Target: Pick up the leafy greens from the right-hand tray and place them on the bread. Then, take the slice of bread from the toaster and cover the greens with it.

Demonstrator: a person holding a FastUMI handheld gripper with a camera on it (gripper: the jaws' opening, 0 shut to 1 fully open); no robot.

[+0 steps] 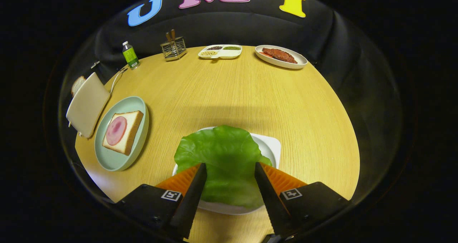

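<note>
The hand-held gripper (229,171) hangs open astride the lettuce (222,157); pinch its near edge, lifting clear of the tray (272,146).

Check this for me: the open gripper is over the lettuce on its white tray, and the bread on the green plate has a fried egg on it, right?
Not quite. In the gripper view the bread on the green plate carries a round pink ham slice. The rest holds: the open gripper straddles the lettuce on the white tray.

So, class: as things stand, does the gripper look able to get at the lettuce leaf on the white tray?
Probably yes: the open gripper has its fingers either side of the lettuce leaf on the white tray, with nothing lying between them.
</note>
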